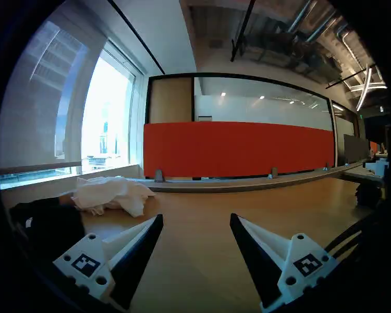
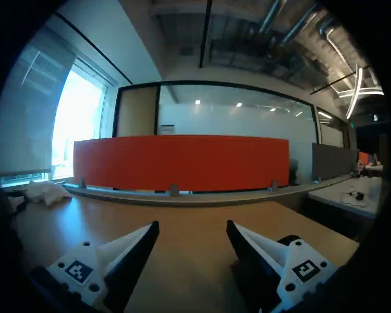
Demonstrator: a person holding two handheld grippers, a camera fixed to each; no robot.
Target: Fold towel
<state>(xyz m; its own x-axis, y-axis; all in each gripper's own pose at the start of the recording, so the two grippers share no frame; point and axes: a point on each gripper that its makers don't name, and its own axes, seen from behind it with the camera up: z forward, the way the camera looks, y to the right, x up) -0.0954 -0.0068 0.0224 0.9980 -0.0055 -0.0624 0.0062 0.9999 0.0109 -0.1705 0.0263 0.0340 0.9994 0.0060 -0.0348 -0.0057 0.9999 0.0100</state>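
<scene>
Before the fold: nothing is gripped yet.
The towel [image 1: 112,194] lies crumpled on the desk [image 1: 206,229]; both grippers' jaws are spread, so reaching it probably comes first.

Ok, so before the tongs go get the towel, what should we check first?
1. Left tongs open with nothing in them: ok.
2. Right tongs open with nothing in them: ok.
3. Crumpled white cloth towel lying on the light wooden table: ok.
4. Towel spread flat and ready to fold: not ok, it is bunched in a heap.
5. Tongs close to the towel: not ok, it lies farther off, to the left in both views, touching neither pair.
6. Where the towel's corners are: cannot tell, they are lost in the bunch.
</scene>
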